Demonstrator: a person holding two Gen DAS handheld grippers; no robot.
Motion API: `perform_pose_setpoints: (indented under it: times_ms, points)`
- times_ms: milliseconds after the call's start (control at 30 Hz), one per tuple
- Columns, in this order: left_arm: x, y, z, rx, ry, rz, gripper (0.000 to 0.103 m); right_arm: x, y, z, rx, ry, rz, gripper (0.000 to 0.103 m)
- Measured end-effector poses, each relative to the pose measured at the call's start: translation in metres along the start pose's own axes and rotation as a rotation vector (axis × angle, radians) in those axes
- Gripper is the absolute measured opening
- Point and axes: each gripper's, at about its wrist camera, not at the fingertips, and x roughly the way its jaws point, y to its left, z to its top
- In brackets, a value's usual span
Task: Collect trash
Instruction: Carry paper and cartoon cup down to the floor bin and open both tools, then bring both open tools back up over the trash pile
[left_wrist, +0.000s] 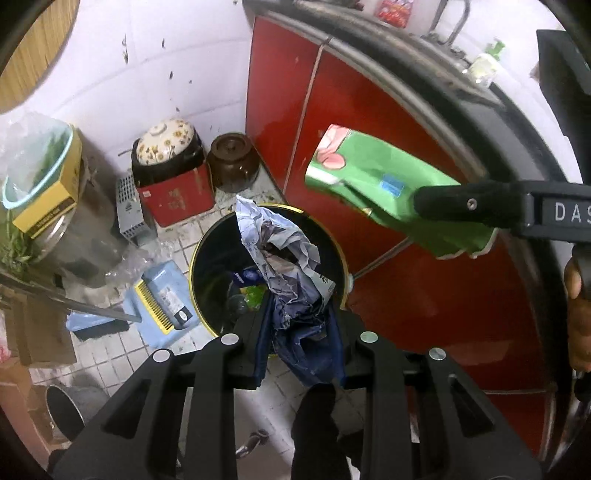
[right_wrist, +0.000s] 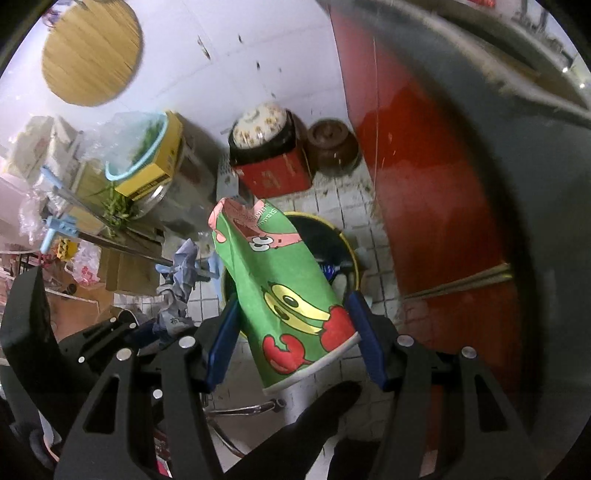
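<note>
Both claws grip trash: left claw (left_wrist: 301, 332) crumpled paper (left_wrist: 284, 258), right claw (right_wrist: 295, 332) green cup (right_wrist: 284, 291).

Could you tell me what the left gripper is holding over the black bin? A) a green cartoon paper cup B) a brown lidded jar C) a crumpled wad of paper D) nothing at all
C: the left gripper is clamped on the crumpled paper above the black bin; the green cup sits in the right gripper.
</note>
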Motion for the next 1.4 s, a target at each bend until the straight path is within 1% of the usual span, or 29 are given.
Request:
perform_pose_setpoints:
  times_ms: [133, 233, 267, 300, 333, 367, 467, 633, 700, 800, 833, 900, 933, 1000, 1033, 1100, 1133, 1200, 1267, 1300, 1367, 1400]
  points:
    - [0.031, 0.016, 0.000, -0.016, 0.021, -0.014, 0.026, 0.032, 0.002, 0.011, 0.006, 0.023, 0.001, 0.059]
    - [0.050, 0.022, 0.001, -0.012, 0.032, -0.020, 0.027, 0.046, 0.002, 0.018, 0.005, 0.022, 0.006, 0.060]
    - [0.054, 0.023, 0.002, -0.007, 0.032, -0.011, 0.032, 0.052, 0.003, 0.021, 0.001, 0.028, 0.011, 0.062]
    - [0.058, 0.024, 0.002, -0.004, 0.028, 0.000, 0.042, 0.057, 0.003, 0.024, 0.001, 0.035, 0.011, 0.069]
    - [0.061, 0.026, 0.002, -0.009, 0.020, 0.005, 0.071, 0.061, 0.003, 0.025, 0.001, 0.041, 0.011, 0.073]
    - [0.063, 0.028, 0.002, -0.017, 0.010, 0.008, 0.077, 0.065, 0.002, 0.027, -0.002, 0.048, 0.009, 0.074]
    - [0.066, 0.030, 0.002, -0.033, 0.007, 0.006, 0.077, 0.070, 0.000, 0.028, -0.004, 0.055, 0.018, 0.074]
    - [0.058, 0.025, 0.001, -0.015, 0.014, 0.014, 0.077, 0.056, -0.002, 0.022, 0.001, 0.054, 0.021, 0.074]
    - [0.048, 0.020, 0.001, -0.003, 0.009, 0.018, 0.077, 0.038, -0.002, 0.019, 0.002, 0.042, 0.024, 0.075]
    - [0.016, 0.004, 0.005, 0.037, -0.018, 0.036, 0.077, -0.002, -0.003, 0.011, 0.008, 0.012, 0.027, 0.077]
    - [0.006, -0.001, 0.006, 0.048, -0.025, 0.041, 0.078, -0.014, -0.003, 0.008, 0.010, 0.002, 0.027, 0.079]
    - [-0.024, -0.021, 0.013, 0.082, -0.052, 0.047, 0.083, -0.057, -0.005, -0.002, 0.014, -0.048, 0.018, 0.083]
    - [-0.035, -0.030, 0.015, 0.096, -0.063, 0.045, 0.088, -0.086, -0.007, -0.011, 0.020, -0.083, 0.014, 0.083]
    - [-0.061, -0.055, 0.023, 0.136, -0.093, 0.035, 0.093, -0.129, -0.017, -0.025, 0.039, -0.138, -0.011, 0.091]
    - [-0.075, -0.073, 0.028, 0.167, -0.113, 0.020, 0.096, -0.161, -0.029, -0.036, 0.060, -0.178, -0.027, 0.092]
    - [-0.094, -0.106, 0.036, 0.229, -0.133, 0.000, 0.096, -0.204, -0.051, -0.055, 0.093, -0.229, -0.072, 0.093]
    - [-0.104, -0.133, 0.041, 0.278, -0.143, -0.029, 0.096, -0.232, -0.068, -0.071, 0.129, -0.263, -0.113, 0.093]
    - [-0.116, -0.169, 0.047, 0.346, -0.151, -0.085, 0.096, -0.273, -0.097, -0.097, 0.208, -0.311, -0.163, 0.093]
    - [-0.129, -0.218, 0.049, 0.452, -0.167, -0.152, 0.096, -0.309, -0.128, -0.127, 0.299, -0.355, -0.224, 0.093]
    - [-0.135, -0.249, 0.048, 0.525, -0.177, -0.202, 0.096, -0.327, -0.143, -0.145, 0.347, -0.377, -0.264, 0.093]
    - [-0.143, -0.292, 0.044, 0.626, -0.192, -0.252, 0.096, -0.356, -0.169, -0.180, 0.433, -0.415, -0.321, 0.093]
    - [-0.148, -0.322, 0.039, 0.698, -0.195, -0.286, 0.096, -0.367, -0.179, -0.196, 0.468, -0.430, -0.348, 0.093]
